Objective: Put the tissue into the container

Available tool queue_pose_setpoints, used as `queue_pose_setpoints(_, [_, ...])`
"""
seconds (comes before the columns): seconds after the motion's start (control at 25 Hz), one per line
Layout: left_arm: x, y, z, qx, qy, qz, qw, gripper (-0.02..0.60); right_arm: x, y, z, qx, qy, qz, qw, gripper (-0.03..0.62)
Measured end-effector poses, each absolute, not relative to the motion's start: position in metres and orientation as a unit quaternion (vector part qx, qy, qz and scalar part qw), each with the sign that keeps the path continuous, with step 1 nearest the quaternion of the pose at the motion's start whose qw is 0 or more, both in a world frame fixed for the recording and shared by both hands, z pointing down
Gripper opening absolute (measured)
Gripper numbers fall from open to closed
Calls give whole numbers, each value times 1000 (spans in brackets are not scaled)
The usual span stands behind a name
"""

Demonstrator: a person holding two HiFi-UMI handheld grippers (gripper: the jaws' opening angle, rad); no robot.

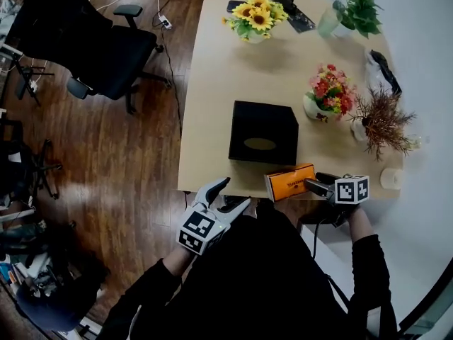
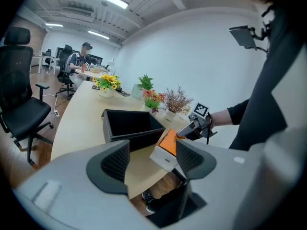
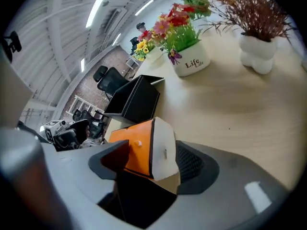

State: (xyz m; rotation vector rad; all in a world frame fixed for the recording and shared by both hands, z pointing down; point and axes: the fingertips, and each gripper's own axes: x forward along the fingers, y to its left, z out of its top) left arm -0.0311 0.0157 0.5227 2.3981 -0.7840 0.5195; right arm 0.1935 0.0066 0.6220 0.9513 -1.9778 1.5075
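An orange tissue box with white ends lies at the table's front edge, partly overhanging it. My right gripper reaches it from the right, and in the right gripper view the tissue box fills the space between both pads, which rest against its sides. A black open container stands just behind the box; it shows as the container and the container in the gripper views. My left gripper hangs open and empty below the table's edge, aimed at the tissue box.
Sunflowers, a red flower pot, a dried plant and a green plant stand along the back and right of the table. A black office chair is on the wooden floor at left. A person sits far off.
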Motion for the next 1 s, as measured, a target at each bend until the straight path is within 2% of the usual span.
queue_pose_setpoints(0.08, [-27,16,517,889,-307,193,278,287,188,10,625,317,-714,575,243,245])
queue_pose_setpoints(0.32, [-7,10,510,880,-329,193,284,285,180,12,625,269,-704,602,264,189])
queue_pose_setpoints(0.68, [0,-3,512,872,-341,198,289,284,192,27,613,267,-686,642,214,172])
queue_pose_setpoints(1.0, [-15,-10,517,872,-343,205,283,284,216,17,569,353,-662,638,175,167])
